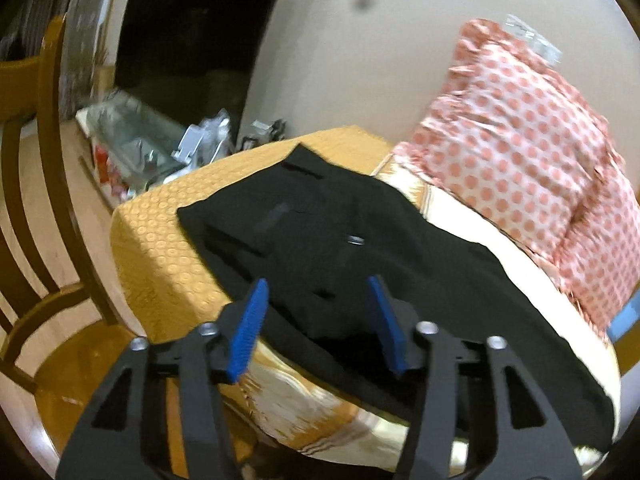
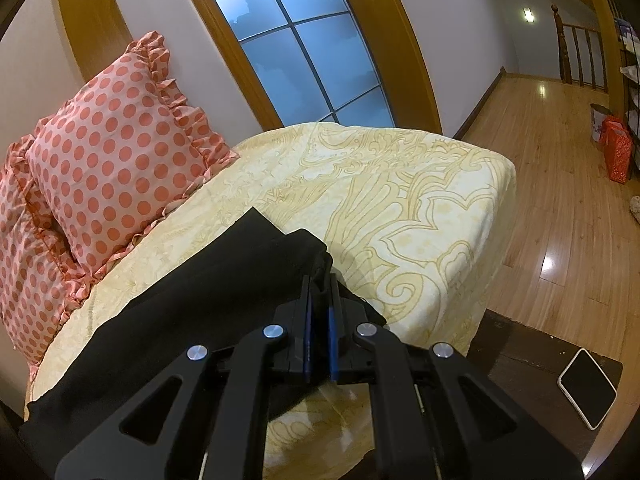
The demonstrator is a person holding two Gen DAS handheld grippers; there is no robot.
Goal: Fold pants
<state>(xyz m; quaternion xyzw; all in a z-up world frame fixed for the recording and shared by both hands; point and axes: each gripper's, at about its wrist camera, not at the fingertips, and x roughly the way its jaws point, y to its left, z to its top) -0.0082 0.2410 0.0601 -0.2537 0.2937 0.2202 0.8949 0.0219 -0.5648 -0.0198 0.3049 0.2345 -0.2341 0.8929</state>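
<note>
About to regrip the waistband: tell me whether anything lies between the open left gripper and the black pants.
Nothing visible does. The left gripper hangs open just above the black fabric pants, its blue pads clear of the cloth, with no object between. The right gripper is shut on the pants' other end.

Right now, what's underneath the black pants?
The black pants lie on a pale yellow patterned bedspread, and their waistband end on an orange quilted cover. Whatever lies beneath the fabric itself is covered.
</note>
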